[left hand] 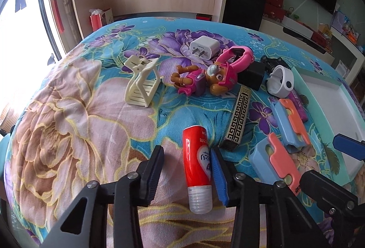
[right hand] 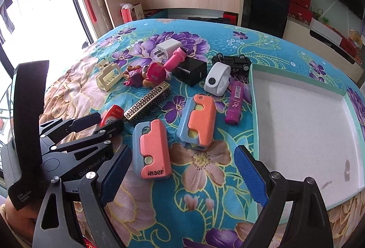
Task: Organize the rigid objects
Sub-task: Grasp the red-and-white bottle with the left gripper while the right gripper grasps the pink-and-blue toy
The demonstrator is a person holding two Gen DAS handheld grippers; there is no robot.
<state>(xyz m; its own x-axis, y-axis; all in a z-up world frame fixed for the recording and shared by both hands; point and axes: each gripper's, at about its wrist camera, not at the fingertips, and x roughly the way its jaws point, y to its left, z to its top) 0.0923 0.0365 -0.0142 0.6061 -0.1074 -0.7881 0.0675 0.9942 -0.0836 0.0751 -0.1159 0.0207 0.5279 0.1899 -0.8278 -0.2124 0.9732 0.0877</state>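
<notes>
From over the left gripper you get the red tube lying lengthwise between its fingers, clear cap nearest. The right-hand blue pad is against the tube's side, while the left pad stands off it with a gap, so the jaws are narrowed around it without gripping.

The right gripper's view alone shows the teal tray in full, white inside, on the right of the bed. There the right gripper hangs with jaws wide and nothing in them, just near of the closest blue-and-orange case; a second such case, a purple lighter and a patterned gold box lie beyond.

Everything sits on a floral bedspread, with a wooden headboard and shelf at the far end.
</notes>
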